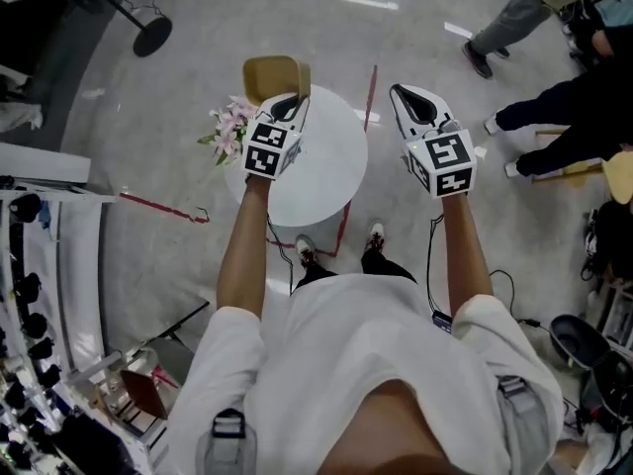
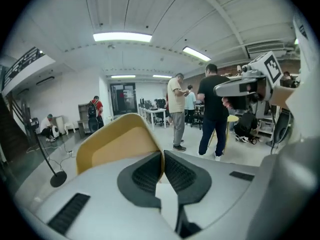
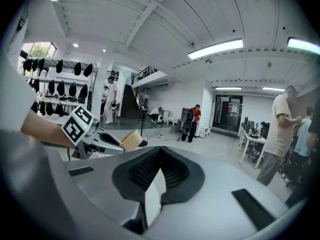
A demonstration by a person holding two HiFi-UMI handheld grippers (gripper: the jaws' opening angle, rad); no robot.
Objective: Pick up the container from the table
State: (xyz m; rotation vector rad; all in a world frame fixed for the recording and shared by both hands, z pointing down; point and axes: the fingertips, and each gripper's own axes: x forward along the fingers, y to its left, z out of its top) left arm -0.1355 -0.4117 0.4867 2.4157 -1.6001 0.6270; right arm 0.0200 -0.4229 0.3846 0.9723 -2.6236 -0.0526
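The container (image 1: 275,75) is a tan, open-topped paper box. It hangs in the air over the far edge of the round white table (image 1: 331,171). My left gripper (image 1: 290,104) is shut on its near wall. In the left gripper view the tan wall (image 2: 117,144) is pinched between the dark pads of the left gripper (image 2: 163,155). My right gripper (image 1: 400,92) is raised beside it at the right, apart from the box, shut with nothing in it. The right gripper view shows the right gripper (image 3: 160,149) with pads together, and the box (image 3: 131,140) off to its left.
A bunch of pink flowers (image 1: 229,129) stands at the table's left edge. Red tape lines (image 1: 163,208) mark the grey floor. Several people (image 1: 554,117) stand at the right. A rack of dark goods (image 1: 25,295) lines the left side, and a round stand base (image 1: 151,36) lies on the floor.
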